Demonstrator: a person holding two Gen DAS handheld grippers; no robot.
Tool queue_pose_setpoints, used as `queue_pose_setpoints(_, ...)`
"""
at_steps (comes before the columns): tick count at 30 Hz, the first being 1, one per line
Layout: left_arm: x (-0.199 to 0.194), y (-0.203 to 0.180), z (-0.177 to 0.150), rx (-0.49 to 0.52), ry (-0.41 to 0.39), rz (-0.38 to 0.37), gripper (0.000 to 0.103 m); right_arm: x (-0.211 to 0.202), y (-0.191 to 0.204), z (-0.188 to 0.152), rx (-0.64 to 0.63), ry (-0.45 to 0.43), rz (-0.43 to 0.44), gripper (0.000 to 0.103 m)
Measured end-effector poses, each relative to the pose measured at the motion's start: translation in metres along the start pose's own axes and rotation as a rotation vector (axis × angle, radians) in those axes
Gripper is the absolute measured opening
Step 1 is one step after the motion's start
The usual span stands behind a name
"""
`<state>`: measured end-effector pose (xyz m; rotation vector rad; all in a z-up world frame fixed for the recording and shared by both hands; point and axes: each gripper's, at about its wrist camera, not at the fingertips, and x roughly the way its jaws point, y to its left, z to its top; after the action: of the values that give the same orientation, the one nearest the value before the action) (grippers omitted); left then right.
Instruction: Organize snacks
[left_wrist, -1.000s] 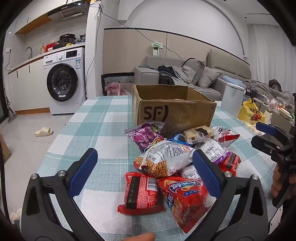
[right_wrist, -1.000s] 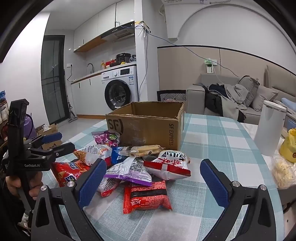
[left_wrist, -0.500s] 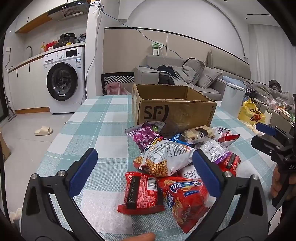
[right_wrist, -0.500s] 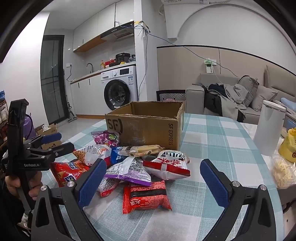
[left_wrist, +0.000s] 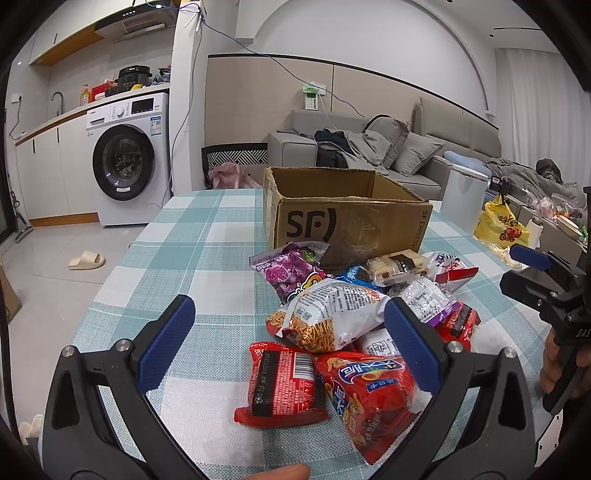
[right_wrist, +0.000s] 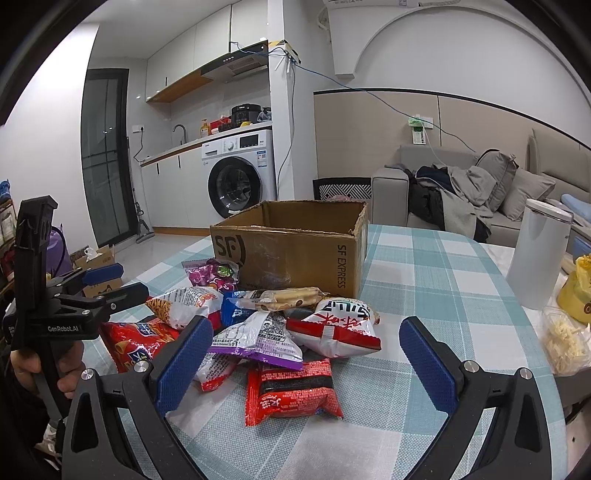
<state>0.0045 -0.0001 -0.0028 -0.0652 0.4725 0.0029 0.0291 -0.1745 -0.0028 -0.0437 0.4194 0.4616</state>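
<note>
With both grippers wide and empty, we judge our right gripper (right_wrist: 301, 354) nearer the flat red noodle packet (right_wrist: 293, 391), lying crosswise at its 6 o'clock.

Left gripper (left_wrist: 288, 334) jaws spread wide, nothing between the pads, level, near side of the box (left_wrist: 347, 218). Right gripper (right_wrist: 306, 360) same: wide apart, empty. Hand (right_wrist: 44, 369) wraps the left handle; fingers (left_wrist: 554, 363) wrap the right one.
</note>
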Motion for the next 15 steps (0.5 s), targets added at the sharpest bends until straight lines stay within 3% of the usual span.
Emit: queue_pose_setpoints(15, 0.0002, 0.0, -0.0002, -0.001, 0.002, 0.0, 0.102, 0.0061, 0.0038, -0.0019, -0.005, 0.011, 0.005, 0.103)
